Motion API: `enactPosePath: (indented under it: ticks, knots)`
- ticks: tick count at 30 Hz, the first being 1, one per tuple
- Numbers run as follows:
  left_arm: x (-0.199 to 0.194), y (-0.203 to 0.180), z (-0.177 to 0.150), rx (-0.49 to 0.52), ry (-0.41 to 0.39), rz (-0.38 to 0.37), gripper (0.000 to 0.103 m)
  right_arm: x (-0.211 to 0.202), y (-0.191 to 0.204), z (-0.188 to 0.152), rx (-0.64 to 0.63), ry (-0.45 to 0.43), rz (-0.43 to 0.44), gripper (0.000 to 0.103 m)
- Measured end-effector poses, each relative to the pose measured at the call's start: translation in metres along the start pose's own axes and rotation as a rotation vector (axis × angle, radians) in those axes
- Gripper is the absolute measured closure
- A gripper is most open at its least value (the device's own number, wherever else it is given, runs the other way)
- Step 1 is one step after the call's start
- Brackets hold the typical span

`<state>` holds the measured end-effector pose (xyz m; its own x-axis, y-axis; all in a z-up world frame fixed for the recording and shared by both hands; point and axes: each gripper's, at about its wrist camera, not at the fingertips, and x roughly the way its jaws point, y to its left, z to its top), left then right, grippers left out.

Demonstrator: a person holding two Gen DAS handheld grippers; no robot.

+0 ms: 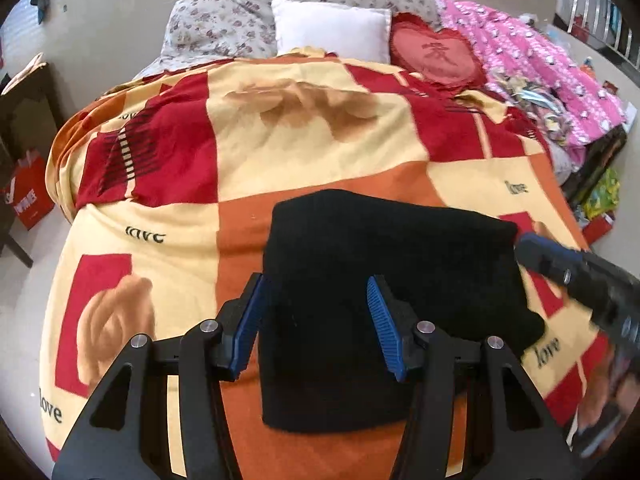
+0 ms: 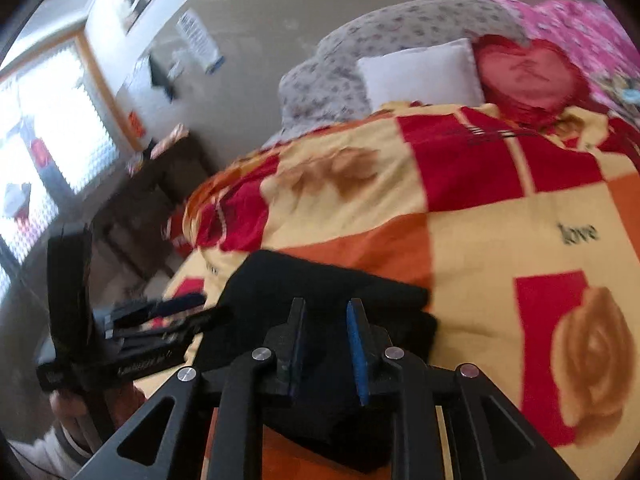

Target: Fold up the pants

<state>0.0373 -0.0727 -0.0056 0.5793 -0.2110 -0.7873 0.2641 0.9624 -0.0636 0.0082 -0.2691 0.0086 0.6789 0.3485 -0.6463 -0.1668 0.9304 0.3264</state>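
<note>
The black pants (image 1: 384,300) lie folded into a compact rectangle on the red, orange and yellow blanket (image 1: 300,136). My left gripper (image 1: 316,316) is open and empty, held above the near left part of the pants. My right gripper (image 2: 326,344) is open with a narrower gap, empty, above the pants (image 2: 320,292) near their right side. The right gripper also shows blurred at the right edge of the left wrist view (image 1: 568,268). The left gripper also shows at the left of the right wrist view (image 2: 160,320).
A white pillow (image 1: 332,28), a red heart cushion (image 1: 436,56), a floral pillow (image 1: 224,20) and a pink quilt (image 1: 532,64) lie at the head of the bed. A dark side table (image 2: 160,176) and a red bag (image 1: 32,196) stand left of the bed.
</note>
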Motion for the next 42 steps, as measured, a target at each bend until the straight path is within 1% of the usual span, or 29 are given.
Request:
enactPosePath:
  ticks: [2,4,5,6,10,11,15,18,22,25,28,30,33,35,36,37,38,39,42]
  knots:
    - [0.01,0.0,0.002,-0.004,0.022,0.0,0.052,0.017,0.0,0.0,-0.012,0.031,-0.015,0.084]
    - [0.019,0.0,0.004,-0.006,0.03,0.013,0.052,0.037,-0.004,0.001,-0.017,0.07,-0.055,0.084]
    - [0.021,0.001,0.004,-0.007,0.029,0.018,0.048,0.045,-0.008,0.001,-0.013,0.088,-0.073,0.084]
    - [0.024,0.001,0.005,-0.01,0.028,0.018,0.045,0.051,-0.012,-0.001,-0.001,0.099,-0.073,0.084]
    - [0.032,0.006,0.009,-0.034,0.032,0.008,0.041,0.06,-0.018,0.002,-0.002,0.106,-0.076,0.083]
    - [0.032,0.006,0.009,-0.037,0.033,0.005,0.04,0.059,-0.017,0.003,-0.003,0.112,-0.079,0.083]
    - [0.027,0.006,0.008,-0.031,0.033,0.006,0.04,0.034,-0.006,0.001,-0.022,0.106,-0.064,0.083]
    - [0.026,0.006,0.006,-0.028,0.034,0.008,0.04,0.014,0.007,-0.009,-0.076,0.113,-0.083,0.083]
    - [0.026,0.007,0.003,-0.043,0.035,0.0,0.04,0.001,0.016,-0.026,-0.106,0.134,-0.09,0.082]
    - [0.026,0.007,0.002,-0.05,0.034,-0.001,0.04,-0.004,0.015,-0.038,-0.112,0.138,-0.114,0.079]
    - [0.026,0.007,0.001,-0.052,0.035,-0.001,0.038,0.003,0.009,-0.052,-0.104,0.165,-0.115,0.078]
    - [0.026,0.008,0.0,-0.055,0.032,-0.002,0.037,0.001,0.008,-0.058,-0.107,0.14,-0.112,0.078]
    - [0.025,0.011,0.0,-0.066,0.043,-0.02,0.037,-0.004,0.006,-0.053,-0.103,0.16,-0.092,0.078]
    - [0.019,0.018,-0.001,-0.086,0.054,-0.055,0.037,-0.014,0.0,-0.047,-0.068,0.139,-0.061,0.077]
    - [0.015,0.021,-0.002,-0.097,0.048,-0.067,0.037,-0.019,-0.006,-0.045,-0.042,0.117,-0.057,0.071]
    - [0.01,0.027,-0.004,-0.115,0.038,-0.081,0.037,-0.023,-0.014,-0.043,-0.006,0.093,-0.068,0.056]
    - [0.007,0.032,-0.005,-0.13,0.033,-0.092,0.037,-0.024,-0.021,-0.041,0.022,0.082,-0.079,0.049]
    - [0.004,0.038,-0.007,-0.15,0.031,-0.11,0.037,-0.023,-0.028,-0.041,0.051,0.082,-0.085,0.045]
    - [0.006,0.054,-0.013,-0.216,0.064,-0.184,0.037,-0.012,-0.05,-0.043,0.147,0.122,-0.046,0.045]
